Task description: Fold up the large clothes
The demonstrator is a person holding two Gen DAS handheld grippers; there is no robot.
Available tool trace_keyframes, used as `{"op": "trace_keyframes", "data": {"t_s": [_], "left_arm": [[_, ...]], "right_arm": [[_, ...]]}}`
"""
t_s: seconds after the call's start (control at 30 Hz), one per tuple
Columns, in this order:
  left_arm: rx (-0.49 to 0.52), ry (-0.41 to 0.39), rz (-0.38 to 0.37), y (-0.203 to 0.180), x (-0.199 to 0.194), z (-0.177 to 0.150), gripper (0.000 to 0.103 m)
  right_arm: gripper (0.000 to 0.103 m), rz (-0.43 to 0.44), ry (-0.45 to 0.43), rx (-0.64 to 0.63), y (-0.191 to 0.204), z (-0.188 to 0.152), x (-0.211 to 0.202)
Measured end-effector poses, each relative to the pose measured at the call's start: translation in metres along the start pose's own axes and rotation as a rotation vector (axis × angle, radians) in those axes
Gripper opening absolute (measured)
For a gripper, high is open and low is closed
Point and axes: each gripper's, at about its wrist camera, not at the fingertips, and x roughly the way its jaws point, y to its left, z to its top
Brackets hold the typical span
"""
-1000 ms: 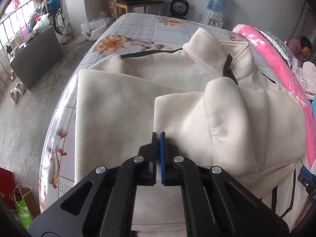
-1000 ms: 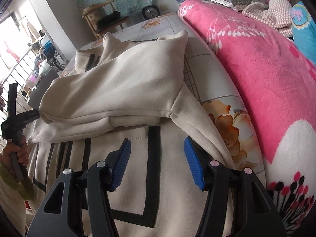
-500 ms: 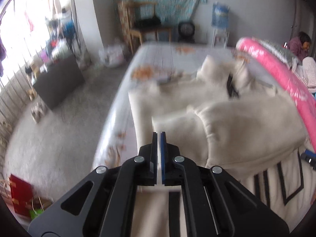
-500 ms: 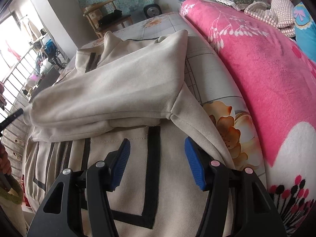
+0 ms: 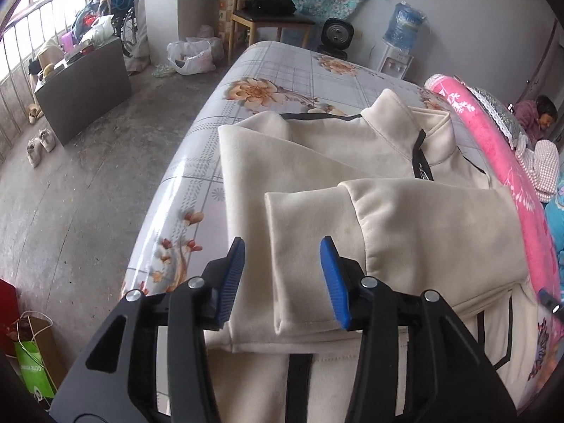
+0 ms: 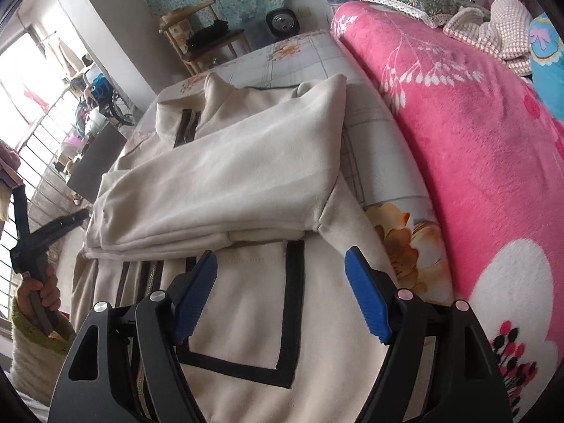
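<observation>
The cream zip jacket is lying mid-frame on the floral bedsheet, sleeves crossed over its chest for folding. Both the left gripper and right gripper are hovering wide open, gripping nothing.

A grey concrete floor spreads left of the floral-sheeted bed, with a wooden chair, black fan and water dispenser against the far wall.
</observation>
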Motion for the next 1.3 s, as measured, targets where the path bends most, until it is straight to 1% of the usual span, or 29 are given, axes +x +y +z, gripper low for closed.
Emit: {"op": "trace_keyframes", "data": {"t_s": [0.1, 0.13, 0.23, 0.37, 0.43, 0.47, 0.57, 0.6, 0.63, 0.73, 0.8, 0.87, 0.9, 0.93, 1.0, 1.03, 1.07, 1.1, 1.17, 1.2, 1.23, 1.27, 1.3], "left_arm": [[0.021, 0.006, 0.014, -0.008, 0.007, -0.005, 0.042], [0.027, 0.006, 0.018, -0.009, 0.009, -0.006, 0.042], [0.032, 0.014, 0.02, -0.011, 0.013, -0.012, 0.042], [0.023, 0.027, 0.032, -0.009, 0.019, -0.02, 0.042], [0.026, 0.025, 0.042, -0.009, 0.021, -0.024, 0.042], [0.026, 0.022, 0.044, -0.009, 0.021, -0.026, 0.042], [0.022, 0.006, 0.036, -0.009, 0.02, -0.028, 0.042], [0.019, 0.002, 0.025, -0.008, 0.019, -0.028, 0.042], [0.015, -0.001, 0.009, -0.008, 0.018, -0.027, 0.042], [0.014, -0.02, -0.015, -0.009, 0.014, -0.025, 0.042], [0.01, -0.019, -0.023, -0.01, 0.014, -0.022, 0.042], [-0.004, -0.013, -0.032, -0.01, 0.017, -0.02, 0.042], [-0.006, -0.013, -0.03, -0.01, 0.018, -0.019, 0.042], [-0.003, -0.013, -0.027, -0.012, 0.019, -0.019, 0.042], [0.005, -0.014, -0.02, -0.013, 0.021, -0.02, 0.042], [0.008, -0.01, -0.017, -0.013, 0.023, -0.02, 0.042], [0.008, -0.006, -0.015, -0.013, 0.024, -0.021, 0.042], [0.006, -0.004, -0.014, -0.011, 0.025, -0.022, 0.042], [-0.001, -0.003, -0.017, -0.009, 0.025, -0.024, 0.042], [-0.002, -0.003, -0.017, -0.008, 0.026, -0.024, 0.042], [-0.004, -0.003, -0.018, -0.007, 0.026, -0.024, 0.042], [-0.006, -0.002, -0.019, -0.007, 0.027, -0.024, 0.042], [-0.008, -0.003, -0.019, -0.006, 0.026, -0.024, 0.042]], "right_arm": [[0.073, -0.066, -0.028, -0.011, -0.01, 0.028, -0.006], [0.073, -0.065, -0.03, -0.015, -0.013, 0.037, -0.004], [0.073, -0.045, -0.002, 0.008, -0.023, 0.067, 0.019], [0.072, -0.074, 0.024, 0.007, -0.032, 0.103, 0.066], [0.057, -0.084, 0.042, 0.011, -0.032, 0.114, 0.086], [0.054, -0.09, 0.054, -0.003, -0.03, 0.119, 0.096], [0.035, -0.125, 0.073, -0.057, -0.024, 0.127, 0.117], [0.014, -0.134, 0.077, -0.067, -0.024, 0.128, 0.119], [0.009, -0.131, 0.069, -0.067, -0.023, 0.128, 0.118], [0.007, -0.134, 0.013, -0.06, -0.022, 0.13, 0.104], [0.007, -0.157, 0.0, -0.07, -0.024, 0.131, 0.104], [0.006, -0.225, 0.003, -0.09, -0.027, 0.132, 0.11], [0.003, -0.293, 0.0, -0.099, -0.031, 0.132, 0.114], [0.003, -0.341, 0.004, -0.096, -0.037, 0.132, 0.116], [0.003, -0.338, 0.015, -0.068, -0.047, 0.131, 0.112], [0.003, -0.32, 0.014, -0.065, -0.048, 0.13, 0.105], [0.003, -0.268, 0.012, -0.078, -0.044, 0.125, 0.093], [0.003, -0.234, 0.007, -0.099, -0.039, 0.12, 0.083], [0.007, -0.181, 0.004, -0.184, -0.022, 0.103, 0.059], [0.017, -0.155, 0.018, -0.242, -0.011, 0.09, 0.049], [0.036, -0.127, 0.034, -0.305, -0.001, 0.077, 0.04], [0.046, -0.102, 0.056, -0.382, 0.009, 0.062, 0.034], [0.054, -0.091, 0.072, -0.47, 0.019, 0.047, 0.029]]}}
